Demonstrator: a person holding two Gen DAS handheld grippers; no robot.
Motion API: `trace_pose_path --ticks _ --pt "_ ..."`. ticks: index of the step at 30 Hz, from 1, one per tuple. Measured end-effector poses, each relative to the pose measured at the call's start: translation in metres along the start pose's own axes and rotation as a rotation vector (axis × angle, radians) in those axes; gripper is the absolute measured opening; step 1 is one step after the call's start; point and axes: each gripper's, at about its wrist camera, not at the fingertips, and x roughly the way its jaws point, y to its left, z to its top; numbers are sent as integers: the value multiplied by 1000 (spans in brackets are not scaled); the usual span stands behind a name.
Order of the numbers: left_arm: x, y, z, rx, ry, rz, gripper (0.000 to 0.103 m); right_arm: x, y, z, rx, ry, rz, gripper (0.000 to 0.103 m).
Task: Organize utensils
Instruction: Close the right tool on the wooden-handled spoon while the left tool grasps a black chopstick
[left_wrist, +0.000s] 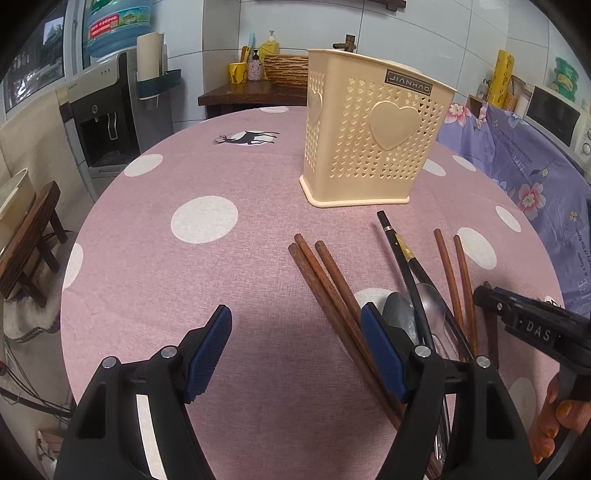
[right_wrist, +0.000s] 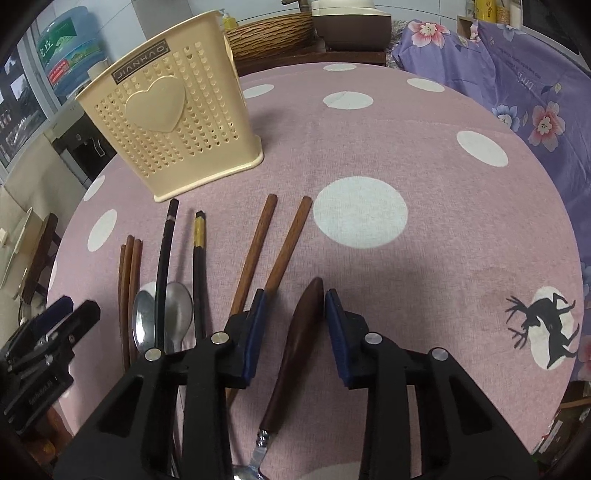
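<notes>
Right gripper (right_wrist: 293, 295) straddles a wooden-handled spoon (right_wrist: 301, 332): right pad looks to touch the handle, a small gap on the left, jaws narrow, grip not confirmed. Left gripper (left_wrist: 295, 332) wide open, nothing between its pads, bare tablecloth (left_wrist: 221, 277) under it. Just left of the right gripper lie two brown chopsticks (right_wrist: 273, 243), then black chopsticks (right_wrist: 199, 258), two metal spoons (right_wrist: 177, 314) and three more brown chopsticks (right_wrist: 129, 280), all flat and pointing away. Beyond them stands the cream utensil holder (right_wrist: 173, 129), upright. Pink polka-dot cloth with a deer print (right_wrist: 546, 325); purple floral cloth (right_wrist: 535, 92), water dispenser (left_wrist: 103, 122) behind.
</notes>
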Motion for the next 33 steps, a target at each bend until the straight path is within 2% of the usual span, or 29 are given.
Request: trace_pose_path --ticks 6,7,8,9,12,15,18,22,29,33 --pt "5 -4 4 -7 5 -17 72 -4 7 -13 -38 -18 -60 33" --pt "6 -6 5 0 4 -19 72 -3 10 -13 -46 -25 -75 31" --pt "6 -9 6 12 0 -16 72 -3 11 -14 -50 -32 -88 21" --pt "7 -12 7 25 -2 -13 72 -3 11 -14 -53 -40 -100 20" --pt "13 -17 14 32 23 -38 71 -2 9 -14 -52 -49 -87 20" --pt "19 -24 25 11 59 -91 64 -3 0 -13 -13 -48 -39 18" --pt "26 -36 37 29 67 -106 58 -5 -6 -13 16 -51 -9 17" --pt "48 -48 52 2 145 -144 50 -12 -13 -11 30 -75 11 17" --pt "79 -61 58 -17 217 -119 46 -21 -17 -11 29 -111 25 17" --pt "81 -62 60 -24 214 -107 37 -26 -17 -12 20 -133 26 17"
